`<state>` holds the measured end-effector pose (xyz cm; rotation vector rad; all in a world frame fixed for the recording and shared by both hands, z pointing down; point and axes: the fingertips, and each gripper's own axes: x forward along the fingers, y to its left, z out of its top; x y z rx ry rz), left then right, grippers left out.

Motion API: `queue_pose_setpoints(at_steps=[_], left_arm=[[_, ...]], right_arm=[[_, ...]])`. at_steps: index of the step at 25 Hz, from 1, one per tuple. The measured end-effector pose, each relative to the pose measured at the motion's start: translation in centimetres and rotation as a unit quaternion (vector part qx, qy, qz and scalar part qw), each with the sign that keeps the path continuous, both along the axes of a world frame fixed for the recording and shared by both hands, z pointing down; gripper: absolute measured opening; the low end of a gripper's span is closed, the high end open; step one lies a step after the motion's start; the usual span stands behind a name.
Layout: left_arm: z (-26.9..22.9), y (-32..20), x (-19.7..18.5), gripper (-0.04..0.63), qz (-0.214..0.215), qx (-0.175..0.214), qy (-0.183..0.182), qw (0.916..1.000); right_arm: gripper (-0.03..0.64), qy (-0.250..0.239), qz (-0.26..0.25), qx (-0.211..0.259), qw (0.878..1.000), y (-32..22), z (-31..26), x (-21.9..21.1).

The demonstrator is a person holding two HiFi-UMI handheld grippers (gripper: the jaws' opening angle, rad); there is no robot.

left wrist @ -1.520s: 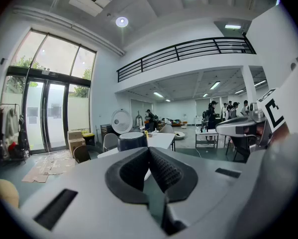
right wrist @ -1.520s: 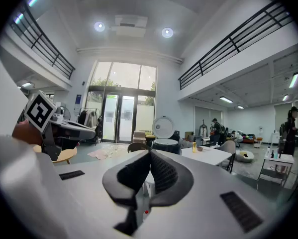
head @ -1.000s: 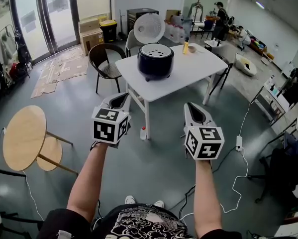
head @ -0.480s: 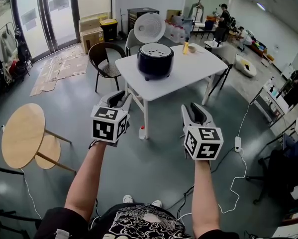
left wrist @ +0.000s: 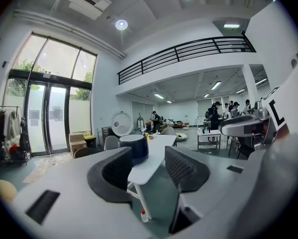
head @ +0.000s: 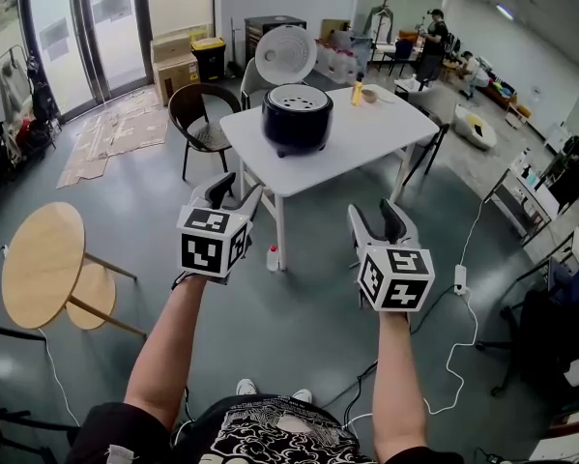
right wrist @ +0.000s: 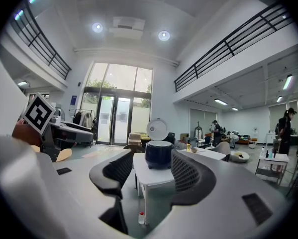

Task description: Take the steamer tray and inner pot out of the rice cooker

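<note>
The person is standing well back from the white worktop (head: 371, 141), holding both grippers out in front at about the same height and pointing them roughly level toward it. The left gripper (head: 237, 189) is carrying nothing: its jaws have just been opening and are now standing about half apart, with only the far-off worktop edge and floor (head: 299, 317) showing in the gap. The right gripper (head: 375, 215) is doing the same, its jaws having just been parting to a similar middling width, with nothing between its pads; in the right gripper view the rice cooker is sitting framed in that gap but well apart from it. The dark rice cooker (head: 298, 122) is standing on the near-left part of the worktop with its round white lid (head: 286, 55) tilting up and back behind it. The steamer tray (head: 299, 96), pale and perforated, is lying in the cooker's open mouth, and the inner pot is sitting hidden underneath it, so it cannot be made out. A yellow bottle (head: 358, 92) is standing on the worktop behind and to the right of the cooker. A dark chair (head: 196, 116) is sitting at the worktop's left side, and a small bottle (head: 273, 258) is resting on the floor beside the nearest worktop leg. A round wooden table (head: 42, 265) is standing on the floor well to the left of the left gripper.
</note>
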<state>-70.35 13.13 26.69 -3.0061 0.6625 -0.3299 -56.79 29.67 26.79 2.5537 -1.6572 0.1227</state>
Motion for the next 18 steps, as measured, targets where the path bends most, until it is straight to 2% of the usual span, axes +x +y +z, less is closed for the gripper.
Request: queue_pose_setpoints(at_steps=[5, 8, 13, 18], left_arm=[[0.6, 1.3, 1.3, 0.259, 0.012, -0.008, -0.008, 0.9999], [0.8, 1.9, 2.2, 0.322, 0.013, -0.006, -0.011, 0.9998], [1.0, 2.8, 3.9, 0.391, 0.001, -0.003, -0.007, 1.0], [1.1, 4.0, 6.5, 0.413, -0.007, 0.0, -0.004, 1.0]], right_arm=[[0.296, -0.004, 0.01, 0.007, 1.0, 1.2, 0.2, 1.3], [0.342, -0.01, 0.015, 0.014, 1.0, 1.9, 0.3, 2.3], [0.393, -0.012, 0.013, 0.01, 1.0, 3.3, 0.8, 4.3], [0.425, -0.019, 0.0, 0.009, 1.0, 4.4, 1.5, 6.9]])
